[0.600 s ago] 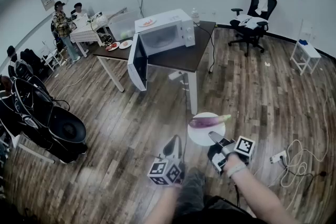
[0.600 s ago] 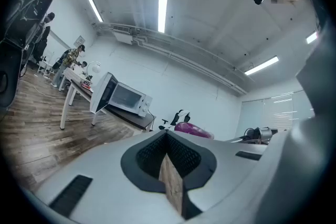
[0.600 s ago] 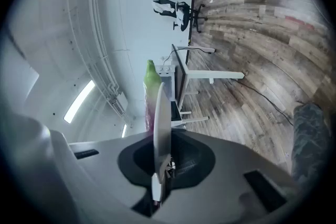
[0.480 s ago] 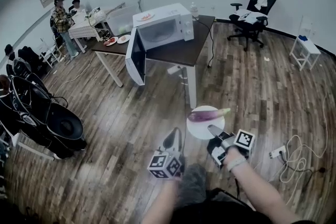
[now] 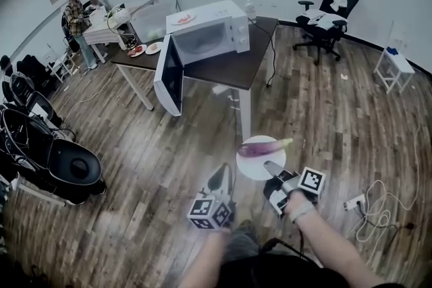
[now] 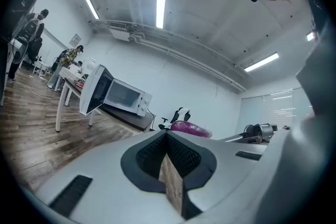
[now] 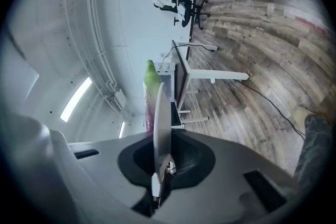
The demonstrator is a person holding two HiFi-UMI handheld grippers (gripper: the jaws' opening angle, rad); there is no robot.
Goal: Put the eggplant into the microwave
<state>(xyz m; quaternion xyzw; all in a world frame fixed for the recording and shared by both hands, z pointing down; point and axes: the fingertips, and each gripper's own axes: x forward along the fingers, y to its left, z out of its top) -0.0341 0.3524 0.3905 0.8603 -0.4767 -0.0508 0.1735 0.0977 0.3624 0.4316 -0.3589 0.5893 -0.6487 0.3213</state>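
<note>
Purple with a green stem end, the eggplant [image 5: 264, 147] lies across a white plate [image 5: 255, 170] held level above the wooden floor [image 5: 169, 158], well short of the microwave [image 5: 209, 34]. The right hand-held gripper [image 5: 273, 172] has its 2 jaws clamped on the plate's near rim, which shows edge-on between the pads in the right gripper view. Pinching the rim lets the plate serve as a tray, so the smooth, round eggplant need not be squeezed, though it could roll if the plate tips. The left hand-held gripper [image 5: 220, 183] is closed on nothing, low beside the plate. The microwave stands on the dark tabletop [image 5: 233, 71] with its door [image 5: 167, 74] swung wide, likely so the load can go straight in.
</note>
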